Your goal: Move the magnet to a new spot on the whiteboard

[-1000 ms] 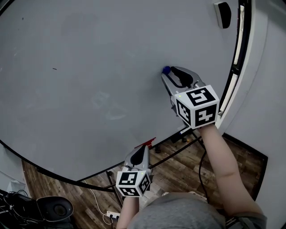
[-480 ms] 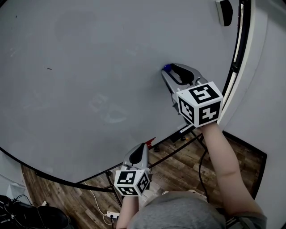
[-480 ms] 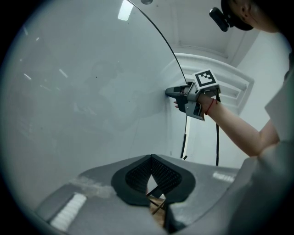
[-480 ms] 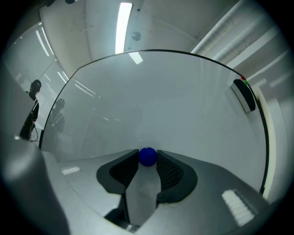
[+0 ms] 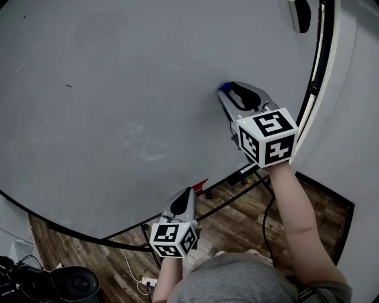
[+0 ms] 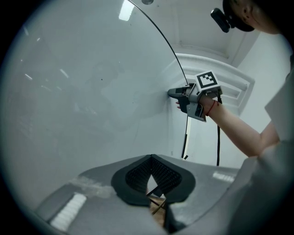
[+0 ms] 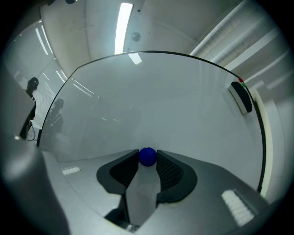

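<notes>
Nearest the person, the left gripper [image 5: 188, 193] is hanging low over the plank-patterned wooden floor [image 5: 237, 231]. Its ribbed black pads are meeting at the tips, leaving only a small triangular gap behind them, and nothing is sitting between them. Farther up, the right gripper [image 5: 228, 87], with its boxy black-and-white marker cube [image 5: 267, 137], is reaching to the right part of the board. Its curved grey jaws are closing around the magnet [image 7: 147, 156], a small, glossy blue ball, and the mesh-textured pads are touching it on either side. The magnet is sitting against the smooth, pale whiteboard [image 5: 118, 89], which is carrying faint smudges. At the far right, a dark oblong eraser [image 5: 299, 14] is clinging near the board's black-edged rim.
</notes>
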